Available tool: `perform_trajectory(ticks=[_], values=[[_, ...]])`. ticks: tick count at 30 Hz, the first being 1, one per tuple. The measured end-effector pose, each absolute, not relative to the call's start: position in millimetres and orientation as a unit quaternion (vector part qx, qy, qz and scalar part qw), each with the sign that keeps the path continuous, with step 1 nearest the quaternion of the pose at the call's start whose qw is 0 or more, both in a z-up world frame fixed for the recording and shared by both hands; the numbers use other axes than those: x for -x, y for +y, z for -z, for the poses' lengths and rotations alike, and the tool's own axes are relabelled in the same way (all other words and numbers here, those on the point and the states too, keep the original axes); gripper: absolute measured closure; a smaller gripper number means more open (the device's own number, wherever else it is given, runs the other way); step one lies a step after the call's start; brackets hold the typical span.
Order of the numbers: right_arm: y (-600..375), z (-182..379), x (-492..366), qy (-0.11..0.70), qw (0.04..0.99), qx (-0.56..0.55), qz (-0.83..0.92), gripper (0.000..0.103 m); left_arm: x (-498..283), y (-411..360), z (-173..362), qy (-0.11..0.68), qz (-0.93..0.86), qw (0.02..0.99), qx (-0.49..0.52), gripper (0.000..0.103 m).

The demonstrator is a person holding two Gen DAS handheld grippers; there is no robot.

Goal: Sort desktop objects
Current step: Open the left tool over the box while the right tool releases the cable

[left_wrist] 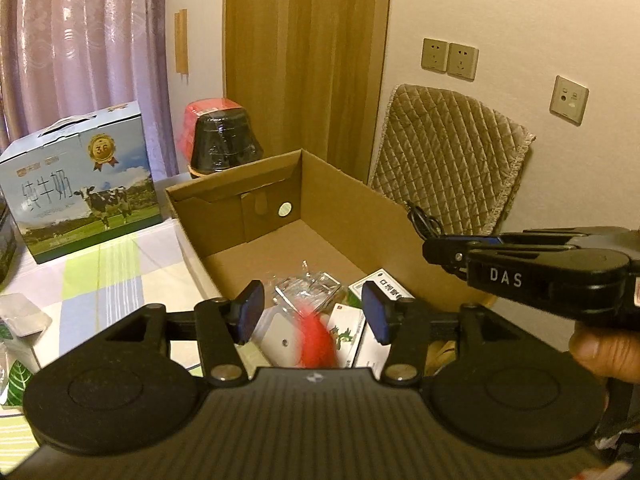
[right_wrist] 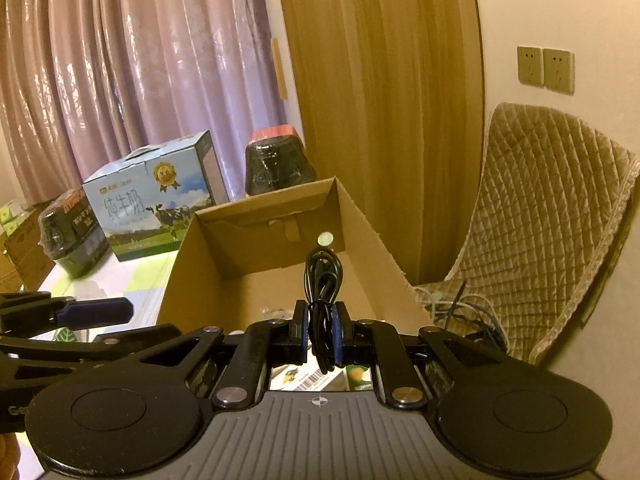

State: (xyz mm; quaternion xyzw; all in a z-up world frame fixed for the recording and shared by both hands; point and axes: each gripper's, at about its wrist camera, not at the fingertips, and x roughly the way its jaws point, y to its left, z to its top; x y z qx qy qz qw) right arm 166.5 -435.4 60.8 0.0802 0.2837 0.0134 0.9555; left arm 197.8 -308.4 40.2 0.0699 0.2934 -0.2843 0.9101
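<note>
Black cable [right_wrist: 322, 280] pinched in right hand-held gripper [right_wrist: 321, 334]; left hand-held gripper [left_wrist: 314, 312] gapes above cardboard box [left_wrist: 360, 200].

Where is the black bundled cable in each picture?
Left wrist view: the black bundled cable sticks out of the right gripper at right, beside the brown cardboard box.
Right wrist view: the cable stands at centre, pinched between the right gripper's fingers.
Shared landmark: the blue milk carton with a cow.

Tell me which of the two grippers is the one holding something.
The right gripper: its fingers are clamped on a bundled black cable above the cardboard box. The left gripper is open, nothing between its pads.
</note>
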Motion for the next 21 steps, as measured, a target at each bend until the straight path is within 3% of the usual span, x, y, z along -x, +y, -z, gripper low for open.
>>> perform_trajectory(ticks=[15, 17, 21], values=[[-413, -67, -178, 0.278, 0.955, -0.086, -0.051, 0.094, -183, -261, -44, 0.297, 0.247, 0.921, -0.048, 0.052], [-412, -68, -180, 0.276, 0.956, -0.088, -0.049, 0.091, -182, -255, -44, 0.299, 0.242, 0.922, -0.044, 0.051], [-413, -68, -177, 0.273, 0.956, -0.096, -0.043, 0.069, -178, -246, -40, 0.302, 0.234, 0.923, -0.040, 0.051]])
